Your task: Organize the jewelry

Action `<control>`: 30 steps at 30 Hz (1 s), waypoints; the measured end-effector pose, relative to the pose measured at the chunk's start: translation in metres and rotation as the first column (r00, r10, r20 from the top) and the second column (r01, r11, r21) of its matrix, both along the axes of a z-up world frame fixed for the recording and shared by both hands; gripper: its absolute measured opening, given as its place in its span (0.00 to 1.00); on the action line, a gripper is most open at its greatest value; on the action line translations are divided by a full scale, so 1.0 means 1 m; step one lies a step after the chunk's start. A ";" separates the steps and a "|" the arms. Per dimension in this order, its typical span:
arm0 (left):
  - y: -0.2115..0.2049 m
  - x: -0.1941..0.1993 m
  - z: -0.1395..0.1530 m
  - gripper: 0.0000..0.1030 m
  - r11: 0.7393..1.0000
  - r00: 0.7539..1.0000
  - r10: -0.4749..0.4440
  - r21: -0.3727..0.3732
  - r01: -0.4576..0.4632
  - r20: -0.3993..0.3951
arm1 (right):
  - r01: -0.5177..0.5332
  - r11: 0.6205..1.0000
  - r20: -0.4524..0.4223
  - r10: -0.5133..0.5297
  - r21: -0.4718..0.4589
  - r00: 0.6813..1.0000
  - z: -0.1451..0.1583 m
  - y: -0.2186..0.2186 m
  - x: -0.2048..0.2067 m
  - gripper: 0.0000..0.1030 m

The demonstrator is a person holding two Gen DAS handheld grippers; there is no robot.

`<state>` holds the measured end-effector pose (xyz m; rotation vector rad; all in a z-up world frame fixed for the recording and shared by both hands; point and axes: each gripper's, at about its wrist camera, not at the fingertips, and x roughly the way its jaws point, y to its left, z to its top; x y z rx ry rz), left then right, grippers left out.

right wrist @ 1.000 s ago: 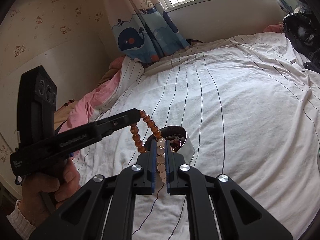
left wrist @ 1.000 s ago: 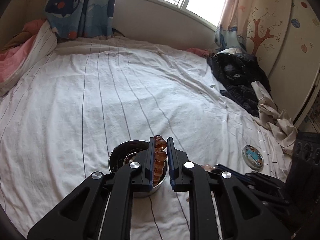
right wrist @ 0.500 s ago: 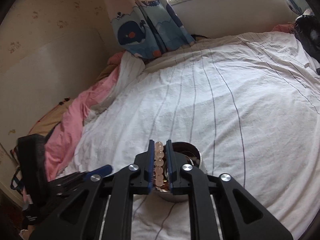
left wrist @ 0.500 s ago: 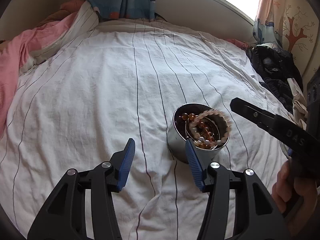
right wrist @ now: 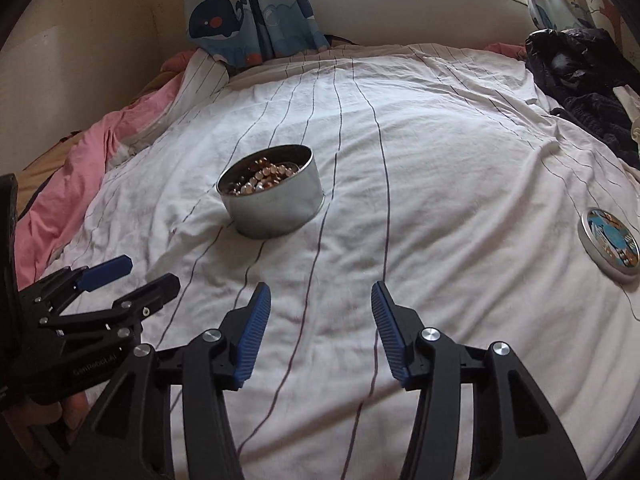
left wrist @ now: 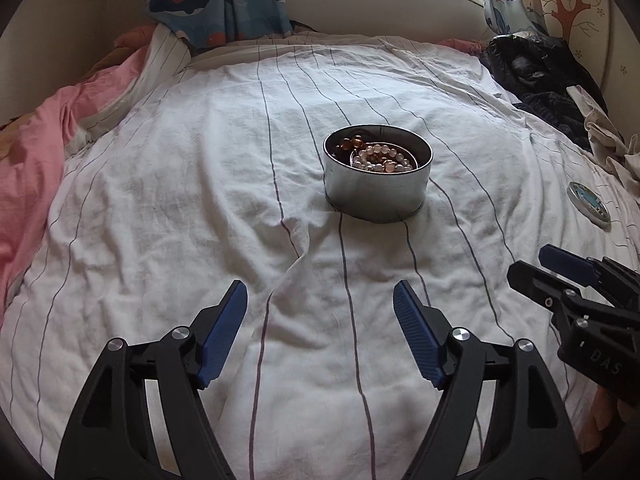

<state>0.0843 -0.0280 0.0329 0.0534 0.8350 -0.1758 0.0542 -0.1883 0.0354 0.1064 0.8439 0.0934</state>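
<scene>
Both your left gripper (left wrist: 320, 300) and right gripper (right wrist: 320, 304) were released and empty; the bead bracelets (left wrist: 380, 158) lay in the round tin (left wrist: 376, 192) at 12 o'clock, its lid (right wrist: 610, 244) at 3 o'clock, presumably awaiting closure.

Silver tin (left wrist: 376, 190), amber and pale beads (left wrist: 380, 159), white dark-striped sheet (left wrist: 200, 184), blue-padded grippers

A striped white sheet (left wrist: 200, 184) covers the bed, a pink blanket (left wrist: 28, 160) bunched beside it, whale curtains (right wrist: 248, 12) behind, dark clothes (left wrist: 540, 76) piled opposite.
</scene>
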 end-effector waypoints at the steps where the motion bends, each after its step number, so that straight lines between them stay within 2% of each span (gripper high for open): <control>1: 0.002 -0.002 -0.002 0.73 1.000 1.000 0.010 0.005 -0.010 0.002 | 0.009 1.000 -0.005 -0.009 0.002 1.000 -0.004 -0.002 -0.005 0.52; 4: 0.009 -0.006 -0.010 0.78 0.999 0.999 0.040 0.008 -0.040 0.001 | 0.038 0.999 -0.029 -0.038 -0.009 0.999 -0.024 -0.006 -0.012 0.64; 7: 0.015 -0.007 -0.023 0.80 0.999 0.998 0.053 -0.004 -0.053 -0.032 | 0.041 0.999 -0.025 -0.042 -0.027 0.999 -0.030 -0.002 -0.012 0.66; 9: 0.017 -0.007 -0.024 0.82 0.998 0.998 0.053 -0.017 -0.054 -0.030 | 0.026 0.998 -0.019 -0.027 -0.053 0.999 -0.031 0.004 -0.012 0.71; 16: 0.014 -0.008 -0.027 0.88 0.999 0.999 0.045 0.012 -0.044 -0.028 | 0.023 0.997 -0.012 -0.024 -0.075 1.000 -0.031 0.008 -0.014 0.74; 30: 0.016 -0.016 -0.027 0.90 0.998 0.998 0.054 0.011 -0.054 -0.019 | 0.032 0.995 -0.003 -0.032 -0.097 0.999 -0.031 0.011 -0.016 0.78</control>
